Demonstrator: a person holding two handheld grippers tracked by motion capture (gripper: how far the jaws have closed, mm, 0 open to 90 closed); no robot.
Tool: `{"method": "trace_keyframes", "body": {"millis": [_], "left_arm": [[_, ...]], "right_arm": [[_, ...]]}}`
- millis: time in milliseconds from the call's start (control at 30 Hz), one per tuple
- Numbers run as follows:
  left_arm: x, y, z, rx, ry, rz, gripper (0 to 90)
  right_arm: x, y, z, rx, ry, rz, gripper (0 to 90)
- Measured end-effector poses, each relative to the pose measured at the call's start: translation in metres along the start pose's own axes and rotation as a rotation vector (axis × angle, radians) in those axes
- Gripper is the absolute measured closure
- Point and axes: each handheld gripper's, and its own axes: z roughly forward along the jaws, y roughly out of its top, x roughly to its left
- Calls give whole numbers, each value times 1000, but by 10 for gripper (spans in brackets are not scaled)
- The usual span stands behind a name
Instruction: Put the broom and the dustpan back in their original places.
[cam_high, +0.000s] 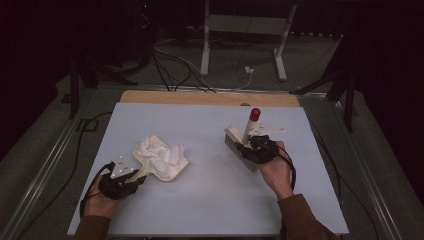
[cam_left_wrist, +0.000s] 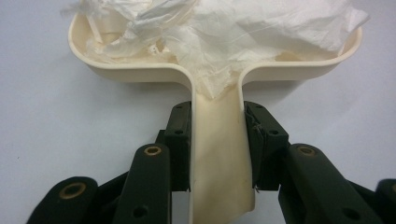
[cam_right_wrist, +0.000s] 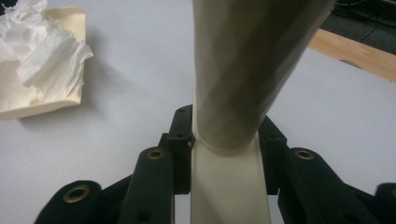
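Cream plastic forms the dustpan (cam_left_wrist: 140, 70), whose flat handle is clamped between the pads of the left tool (cam_left_wrist: 217, 140); the pan lies on the pale bench (cam_high: 210, 195) just ahead of that tool, heaped with crumpled white tissue (cam_left_wrist: 243, 37). The right tool (cam_right_wrist: 224, 144) is closed on the cream handle of a brush (cam_high: 239, 145), whose red tip rises above it and whose bristles sit just left of it, well apart from the dustpan

Cream dustpan (cam_high: 165, 167) with white crumpled paper (cam_high: 159, 150); cream brush (cam_high: 243, 145), red-tipped handle; pale grey table (cam_high: 200, 125).
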Motion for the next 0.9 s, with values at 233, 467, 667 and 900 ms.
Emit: {"method": "trace_keyframes", "body": {"millis": [233, 467, 667, 900], "left_arm": [[0, -2, -1, -1, 30, -27, 669], [0, -8, -1, -12, 71, -64, 669], [0, -9, -1, -5, 91, -79, 669], [-1, -9, -1, -3, 108, -95, 669]], "right_arm": [[-7, -3, -4, 3, 16, -10, 667], [-14, -7, -8, 20, 54, -39, 668], [-23, -12, -13, 32, 67, -54, 668], [-34, -19, -19, 45, 91, -84, 668]]}}
